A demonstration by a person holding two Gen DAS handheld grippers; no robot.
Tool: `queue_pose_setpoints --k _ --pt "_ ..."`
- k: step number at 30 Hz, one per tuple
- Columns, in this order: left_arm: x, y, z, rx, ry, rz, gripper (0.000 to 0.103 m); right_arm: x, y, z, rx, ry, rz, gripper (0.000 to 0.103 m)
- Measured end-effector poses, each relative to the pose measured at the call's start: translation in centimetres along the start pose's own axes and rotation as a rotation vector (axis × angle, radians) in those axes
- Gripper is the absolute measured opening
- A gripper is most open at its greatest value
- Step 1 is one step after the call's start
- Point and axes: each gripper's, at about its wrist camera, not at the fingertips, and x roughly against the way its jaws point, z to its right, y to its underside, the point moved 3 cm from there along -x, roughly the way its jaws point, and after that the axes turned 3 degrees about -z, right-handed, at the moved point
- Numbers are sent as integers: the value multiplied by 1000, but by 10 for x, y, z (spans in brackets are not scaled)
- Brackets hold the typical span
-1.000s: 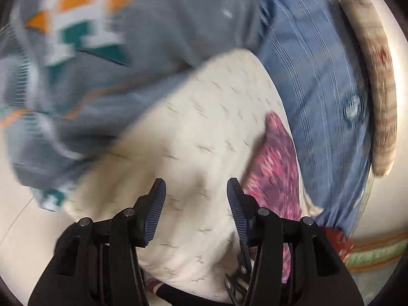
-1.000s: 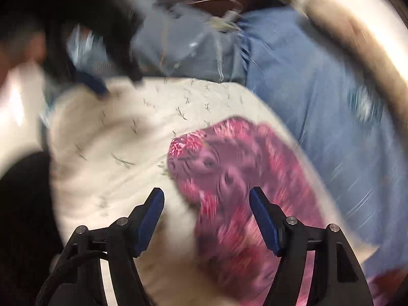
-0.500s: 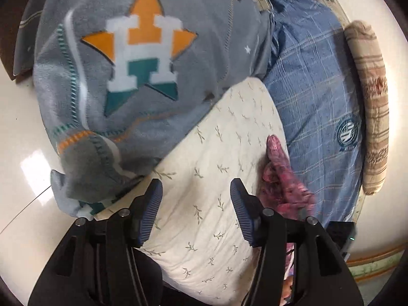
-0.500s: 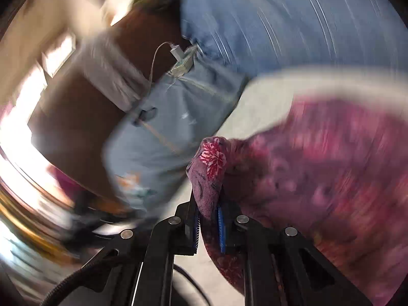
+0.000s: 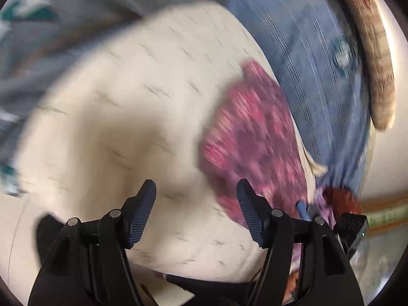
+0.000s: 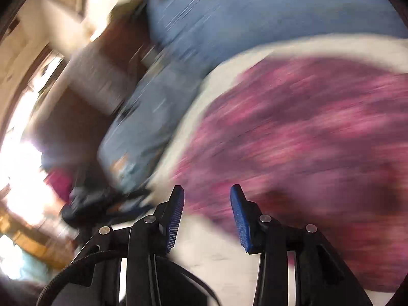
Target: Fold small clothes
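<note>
A small magenta floral garment (image 5: 252, 137) lies on a cream leaf-print cloth (image 5: 127, 117); it also shows, blurred, in the right wrist view (image 6: 306, 137). My left gripper (image 5: 195, 204) is open and empty above the cream cloth, just left of the magenta garment. My right gripper (image 6: 206, 204) is open and empty, with its fingers at the near left edge of the magenta garment. The right gripper's body (image 5: 349, 227) shows at the lower right of the left wrist view. Both views are motion-blurred.
A grey fleece garment (image 5: 63, 30) with a star logo lies at the back left. A blue plaid garment (image 5: 313, 58) lies at the right, also in the right wrist view (image 6: 229, 20). A beige rolled cloth (image 5: 374, 61) lies beyond it on the white table.
My right gripper was shut on the magenta garment and lifted it half a second ago; now it is open and the garment lies spread on the cream cloth. My left gripper has moved closer.
</note>
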Motion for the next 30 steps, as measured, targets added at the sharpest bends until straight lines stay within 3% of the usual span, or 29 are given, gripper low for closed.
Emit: queue_pose_setpoints --k 3,5,7,8,9,14,17,18,19,20,22,23,26,30 --pt "-31 4 18 -23 3 -69 65 38 3 38 -29 188 153 43" --pt "-44 2 22 -9 10 -82 65 50 18 58 -71 243 220 45" --pt "-46 -4 30 -19 9 -63 72 46 41 88 -124 323 190 40" --pt "-45 -7 36 -32 5 -57 72 35 50 102 -163 336 138 34" --pt "-44 -9 42 -43 0 -55 72 33 48 106 -181 321 145 30" --pt "-40 -20 65 -78 10 -1 77 31 13 53 -115 238 292 35" --pt "-53 -25 65 -65 -21 -6 76 3 -6 38 -64 223 309 36" --pt "-58 -26 63 -57 -28 -17 73 -17 -8 40 -52 225 290 36" --pt "-64 -26 63 -51 -41 -33 52 -25 -8 43 -48 233 266 36" --pt "-66 -26 63 -59 -58 -41 42 -49 -4 48 -63 251 216 36" --pt "-65 -24 73 -124 -123 -36 31 -76 0 79 -113 249 161 32" --pt "-61 -22 81 -166 -150 -13 28 -74 5 79 -81 224 242 32" --pt "-46 -8 121 -353 -264 99 20 -72 5 82 -74 193 231 30" --pt "-29 13 171 -516 -283 198 17 -68 11 86 -65 192 249 30"
